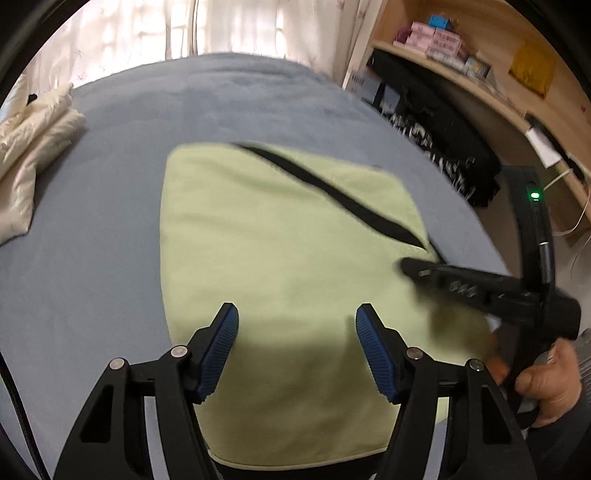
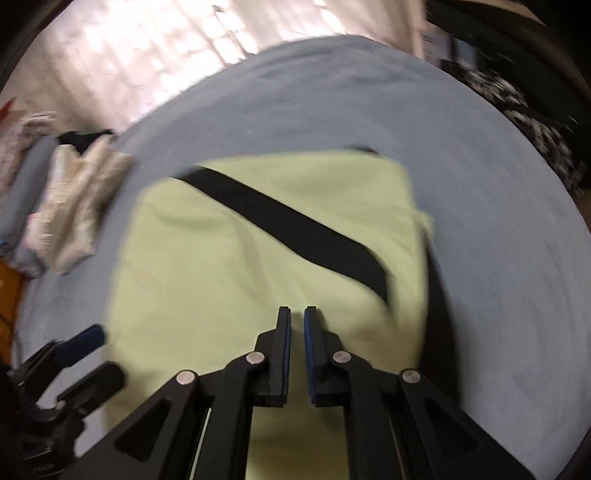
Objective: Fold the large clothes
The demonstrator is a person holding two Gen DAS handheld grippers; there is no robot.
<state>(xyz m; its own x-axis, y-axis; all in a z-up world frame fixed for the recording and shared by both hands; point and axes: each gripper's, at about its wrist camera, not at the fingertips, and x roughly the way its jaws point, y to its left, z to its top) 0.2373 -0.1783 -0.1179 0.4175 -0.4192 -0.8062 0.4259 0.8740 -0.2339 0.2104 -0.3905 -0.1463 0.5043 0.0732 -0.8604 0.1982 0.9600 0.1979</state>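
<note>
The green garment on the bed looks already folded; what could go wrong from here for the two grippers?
1. The right gripper is shut with nothing between its pads, low over the green garment; it may drag the cloth and spoil the fold.
2. The left gripper is open above the near part; closing here might pinch only the top layer.
3. The black strip lies loose and diagonal, and could snag.

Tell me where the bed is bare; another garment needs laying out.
Free: blue sheet beyond the green garment toward the curtains, and between it and the cream clothes. Crowded: near edge, where left gripper and right gripper hover.
</note>
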